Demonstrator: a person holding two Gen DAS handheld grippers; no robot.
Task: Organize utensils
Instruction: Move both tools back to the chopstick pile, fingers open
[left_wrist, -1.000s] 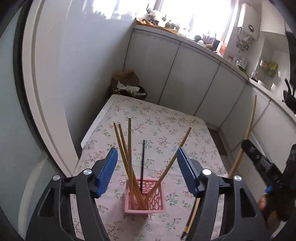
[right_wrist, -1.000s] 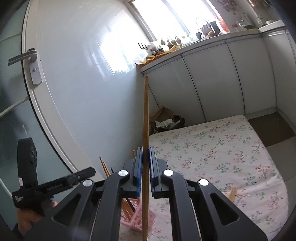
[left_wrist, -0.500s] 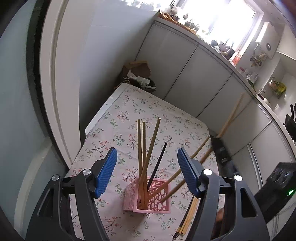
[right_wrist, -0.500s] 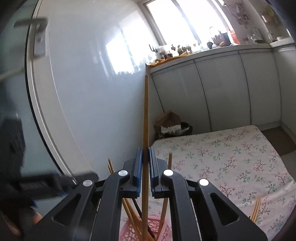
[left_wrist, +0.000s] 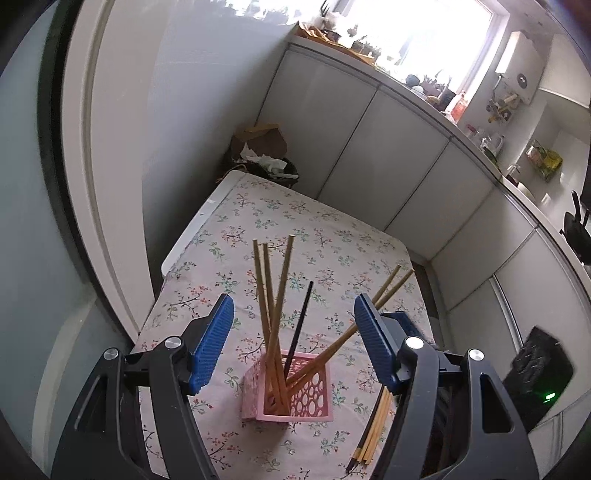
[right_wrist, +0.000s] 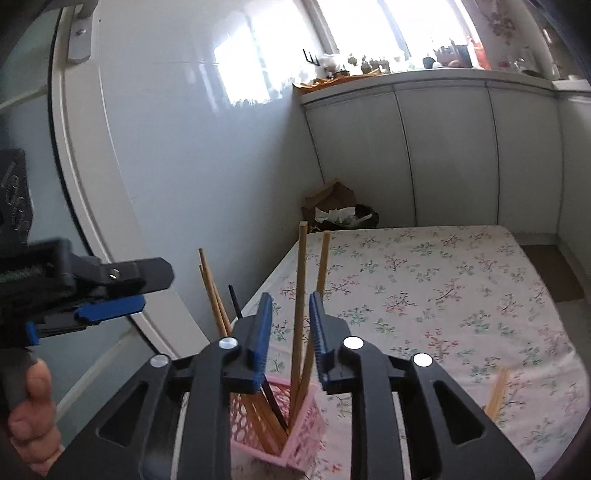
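Right wrist view shows our right gripper (right_wrist: 288, 328) just above the pink perforated plastic basket (right_wrist: 295, 428), its blue-padded fingers (right_wrist: 260, 328) opening around a pale wooden chopstick (right_wrist: 300, 295) that stands between them with a clear gap on each side, its lower end already inside the basket. We judge the step in hand to be the release of this stick among the others: several wooden chopsticks and one thin black chopstick (left_wrist: 301, 321) lean in the basket, which sits on the bench covered with a flower-printed cloth (left_wrist: 332, 258). To do this well, we should let the fingers part fully before we draw the hand away, and pull back along the stick's own lean so that a pad does not catch it and tip the light basket. From the left wrist view, our left gripper (left_wrist: 293, 343) hovers over the basket with its fingers wide and nothing between them; it could steady the basket's rim if the load starts to topple. A small bundle of loose chopsticks (left_wrist: 369, 432) lies flat on the cloth just beside the basket, so more remain to collect, probably one or two at a time.
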